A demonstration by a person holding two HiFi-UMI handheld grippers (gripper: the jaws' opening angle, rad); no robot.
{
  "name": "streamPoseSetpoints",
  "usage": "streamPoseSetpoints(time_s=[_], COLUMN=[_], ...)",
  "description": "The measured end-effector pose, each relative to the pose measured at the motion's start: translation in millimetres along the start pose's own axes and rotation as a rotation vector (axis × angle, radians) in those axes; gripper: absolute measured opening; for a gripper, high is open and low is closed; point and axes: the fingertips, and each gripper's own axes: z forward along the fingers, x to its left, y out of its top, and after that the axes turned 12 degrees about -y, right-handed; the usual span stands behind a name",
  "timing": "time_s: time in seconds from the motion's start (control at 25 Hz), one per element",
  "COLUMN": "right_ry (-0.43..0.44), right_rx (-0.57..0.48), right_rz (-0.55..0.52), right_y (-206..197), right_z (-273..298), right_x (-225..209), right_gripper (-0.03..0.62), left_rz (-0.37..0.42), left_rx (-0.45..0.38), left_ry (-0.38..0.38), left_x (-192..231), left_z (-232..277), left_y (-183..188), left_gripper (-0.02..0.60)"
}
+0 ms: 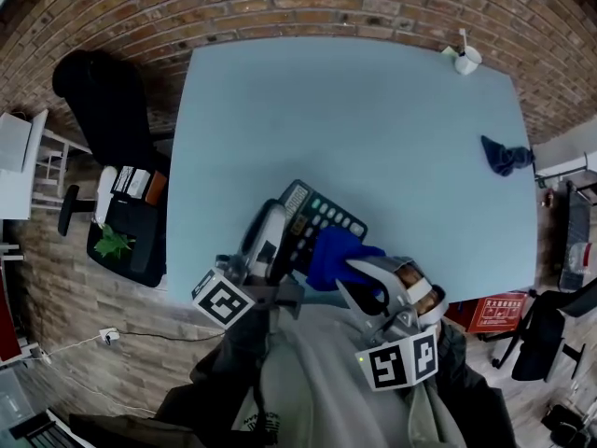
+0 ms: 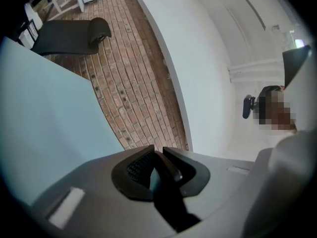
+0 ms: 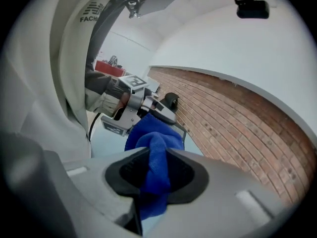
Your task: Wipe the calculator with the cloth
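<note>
A dark calculator (image 1: 317,215) with pale keys is tilted up off the light blue table (image 1: 373,129) near its front edge. My left gripper (image 1: 279,246) is shut on the calculator's near left edge. In the left gripper view that edge shows as a dark slab (image 2: 167,185) pinched between the pads. My right gripper (image 1: 362,271) is shut on a bright blue cloth (image 1: 338,253). The cloth bunches out past the jaws and lies against the calculator's near right part. In the right gripper view the cloth (image 3: 154,142) fills the gap between the fingers, with the left gripper (image 3: 132,105) just beyond it.
A white cup (image 1: 466,59) stands at the table's far right corner. A crumpled dark blue cloth (image 1: 506,155) lies at the right edge. A black chair (image 1: 107,101) stands left of the table and a red box (image 1: 494,311) sits on the floor at right.
</note>
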Motion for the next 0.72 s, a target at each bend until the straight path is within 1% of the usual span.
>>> streamPoseSetpoints(time_s=[0.08, 0.12, 0.2, 0.32, 0.4, 0.44, 0.52, 0.6, 0.68, 0.72], right_ry=[-0.045, -0.076, -0.113, -0.076, -0.053, -0.046, -0.049, -0.091, -0.149, -0.166], right_rx=[0.022, 0.033, 0.031, -0.045, -0.065, -0.055, -0.001, 0.08, 0.14, 0.146], right_rz=[0.028, 0.025, -0.016, -0.146, -0.188, -0.174, -0.093, -0.023, -0.006, -0.011], right_y=[-5, -5, 4, 36, 39, 33, 8, -22, -39, -38], right_z=[3, 6, 14, 18, 13, 9, 2, 1, 7, 12], right_x=[-8, -13, -16, 6, 16, 15, 0, -26, -48, -53], right_gripper=[0.095, 0.095, 0.095, 0.095, 0.095, 0.095, 0.095, 0.095, 0.095, 0.095], left_rz=[0.001, 0.003, 0.004, -0.021, -0.035, -0.036, -0.036, -0.036, -0.039, -0.039], left_rx=[0.01, 0.019, 0.035, 0.004, -0.025, -0.033, -0.04, -0.042, -0.041, -0.042], left_ry=[-0.02, -0.029, -0.037, -0.017, -0.005, -0.003, -0.006, -0.015, -0.02, -0.019], left_x=[-5, -8, -11, -5, -2, -2, -5, -7, -8, -9], left_z=[5, 8, 12, 12, 9, 7, 3, 2, 2, 3], left_y=[-4, -8, -16, -18, -15, -14, -13, -12, -14, -16], left_gripper=[0.051, 0.051, 0.052, 0.049, 0.048, 0.048, 0.052, 0.052, 0.052, 0.052])
